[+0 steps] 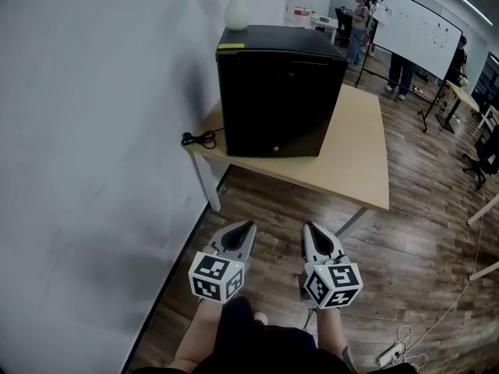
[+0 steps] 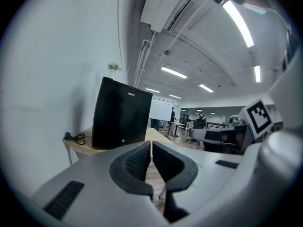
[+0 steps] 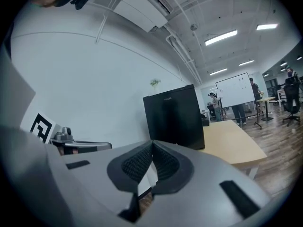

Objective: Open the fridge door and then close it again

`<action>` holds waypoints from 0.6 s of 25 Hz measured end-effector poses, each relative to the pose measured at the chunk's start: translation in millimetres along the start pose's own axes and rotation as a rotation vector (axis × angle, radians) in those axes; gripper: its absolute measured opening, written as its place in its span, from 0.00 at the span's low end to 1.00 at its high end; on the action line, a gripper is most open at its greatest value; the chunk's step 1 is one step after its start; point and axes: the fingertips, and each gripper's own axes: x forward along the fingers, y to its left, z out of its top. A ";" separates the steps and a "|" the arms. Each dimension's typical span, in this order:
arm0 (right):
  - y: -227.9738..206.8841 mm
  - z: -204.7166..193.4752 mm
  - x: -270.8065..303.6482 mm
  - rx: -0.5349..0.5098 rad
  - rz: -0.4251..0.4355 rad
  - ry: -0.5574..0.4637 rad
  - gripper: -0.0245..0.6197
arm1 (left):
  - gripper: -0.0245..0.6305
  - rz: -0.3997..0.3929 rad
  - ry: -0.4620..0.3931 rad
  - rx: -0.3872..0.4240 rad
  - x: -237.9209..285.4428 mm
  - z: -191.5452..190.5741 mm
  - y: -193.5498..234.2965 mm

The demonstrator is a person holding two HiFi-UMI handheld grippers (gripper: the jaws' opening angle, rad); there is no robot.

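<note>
A small black fridge [image 1: 277, 92] stands on a light wooden table [image 1: 359, 154] against the white wall, its door closed. The fridge [image 2: 120, 119] also shows ahead in the left gripper view, and the fridge [image 3: 174, 116] in the right gripper view. My left gripper [image 1: 248, 226] and right gripper [image 1: 308, 227] hover side by side over the wooden floor, well short of the table. Both point toward the fridge. The jaws of each meet at the tips with nothing between them.
A white vase [image 1: 236, 6] with flowers sits on the fridge top. A black cable [image 1: 199, 138] lies at the table's left corner. People stand by a whiteboard [image 1: 421, 29] at the back right. A power strip [image 1: 392, 353] lies on the floor.
</note>
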 end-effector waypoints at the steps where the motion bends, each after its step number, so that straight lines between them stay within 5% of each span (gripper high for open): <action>1: 2.0 0.0 0.5 0.001 0.012 0.000 0.02 | 0.06 0.005 0.002 -0.001 -1.1 -0.6 0.7; 15: 9.0 9.9 36.7 -0.059 0.097 0.013 0.02 | 0.06 0.019 -0.019 0.006 17.1 11.0 23.8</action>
